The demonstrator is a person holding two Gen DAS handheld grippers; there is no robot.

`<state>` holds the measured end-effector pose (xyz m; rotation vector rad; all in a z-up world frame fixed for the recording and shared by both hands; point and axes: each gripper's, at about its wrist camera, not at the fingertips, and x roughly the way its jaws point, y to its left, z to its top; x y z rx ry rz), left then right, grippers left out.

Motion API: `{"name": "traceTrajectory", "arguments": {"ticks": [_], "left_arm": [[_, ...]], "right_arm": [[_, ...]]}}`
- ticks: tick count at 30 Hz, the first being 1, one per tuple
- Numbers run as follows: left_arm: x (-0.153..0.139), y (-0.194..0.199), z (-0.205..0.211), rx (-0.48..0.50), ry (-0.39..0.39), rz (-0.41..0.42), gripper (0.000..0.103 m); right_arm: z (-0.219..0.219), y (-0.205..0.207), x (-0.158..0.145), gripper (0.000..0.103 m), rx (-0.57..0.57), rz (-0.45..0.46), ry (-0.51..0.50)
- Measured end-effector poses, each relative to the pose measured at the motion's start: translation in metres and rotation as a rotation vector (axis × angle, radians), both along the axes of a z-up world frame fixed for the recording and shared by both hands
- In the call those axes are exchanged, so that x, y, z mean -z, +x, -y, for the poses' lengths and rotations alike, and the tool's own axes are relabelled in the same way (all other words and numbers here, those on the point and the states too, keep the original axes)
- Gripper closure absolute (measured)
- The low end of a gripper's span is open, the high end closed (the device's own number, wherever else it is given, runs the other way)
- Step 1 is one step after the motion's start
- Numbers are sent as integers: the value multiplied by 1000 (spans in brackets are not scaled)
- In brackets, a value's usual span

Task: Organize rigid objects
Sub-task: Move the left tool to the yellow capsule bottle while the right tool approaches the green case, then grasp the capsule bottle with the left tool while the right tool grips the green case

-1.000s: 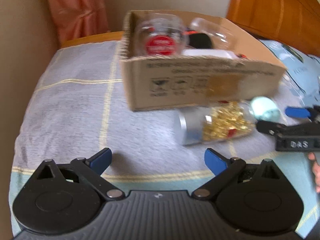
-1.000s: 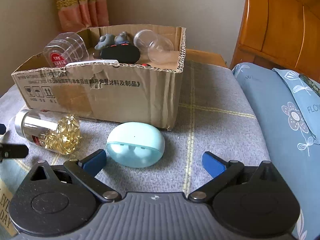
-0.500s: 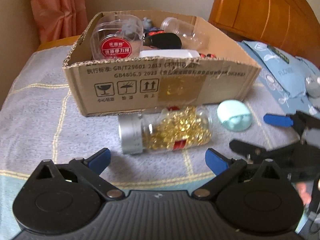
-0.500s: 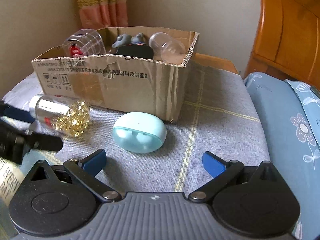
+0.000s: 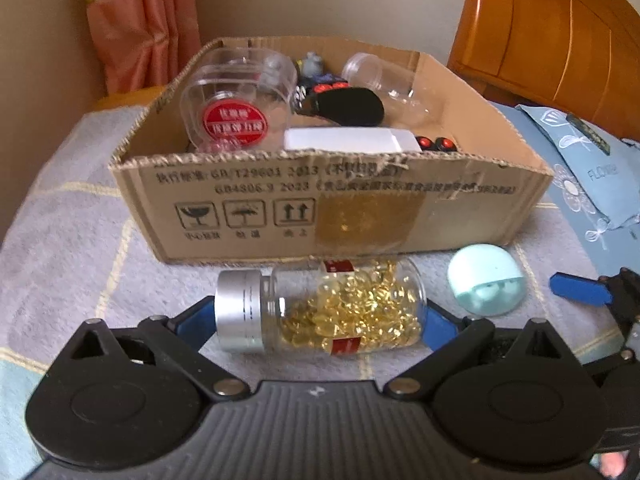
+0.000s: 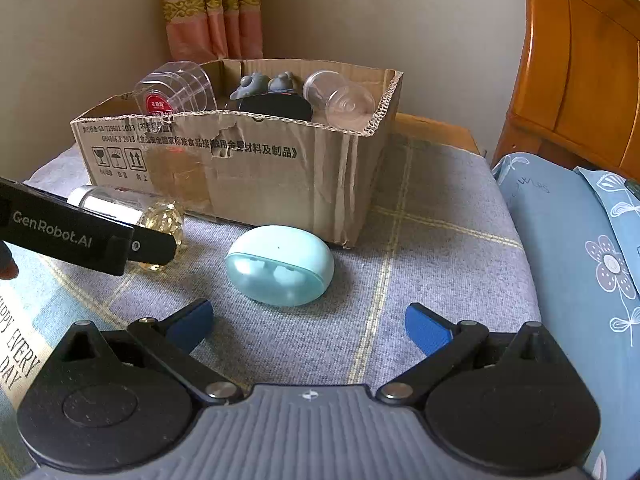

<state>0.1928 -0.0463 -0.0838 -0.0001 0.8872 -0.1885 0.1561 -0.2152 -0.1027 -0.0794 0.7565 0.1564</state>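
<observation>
A clear bottle of gold capsules with a silver cap point(image 5: 320, 308) lies on its side on the bed in front of the cardboard box point(image 5: 240, 208). My left gripper point(image 5: 316, 322) is open, with a finger at each end of the bottle. In the right wrist view the bottle point(image 6: 132, 216) is partly hidden by the left gripper's arm. A mint earbud case point(image 6: 280, 266) lies before my right gripper point(image 6: 308, 326), which is open and empty. The case also shows in the left wrist view point(image 5: 486, 280).
The box point(image 6: 280, 172) holds a clear jar with a red label point(image 5: 236, 108), a black case point(image 5: 352, 106), a white box point(image 5: 344, 140), clear containers and a grey figure point(image 6: 264, 84). A blue floral pillow point(image 6: 580, 248) lies right. A wooden headboard point(image 6: 580, 72) stands behind.
My left gripper has moved forward until its open fingers flank the capsule bottle. My right gripper has moved closer to the mint case. Both stay open.
</observation>
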Motion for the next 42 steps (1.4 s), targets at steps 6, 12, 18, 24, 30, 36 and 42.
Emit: {"name": "traceTrajectory", "arguments": {"ticks": [6,12,18,24,30,36,42], "left_arm": [[-3,-4,-3,-5,99,41,2],[-1,1,-5,4,78,47,3],[-2,0,-11,22,67,70,10],[-2,3,-20,7,70,71,10],[-1,7,-23,7,59,68,10],[-2,7,-25,15,52,69,10],[-2,6,-23,33,71,73,10]], "right_arm": [[-4,4,0,0,7,-2,1],[-14,9,0,0,-2,0,0],[-20,18,0,0,-15,-5,-1],[-27,23,-2,5,-25,5,-9],[-27,20,-7,21,-17,15,-8],[-24,22,-10,37,13,15,-21],[-24,21,-10,37,12,17,-34]]}}
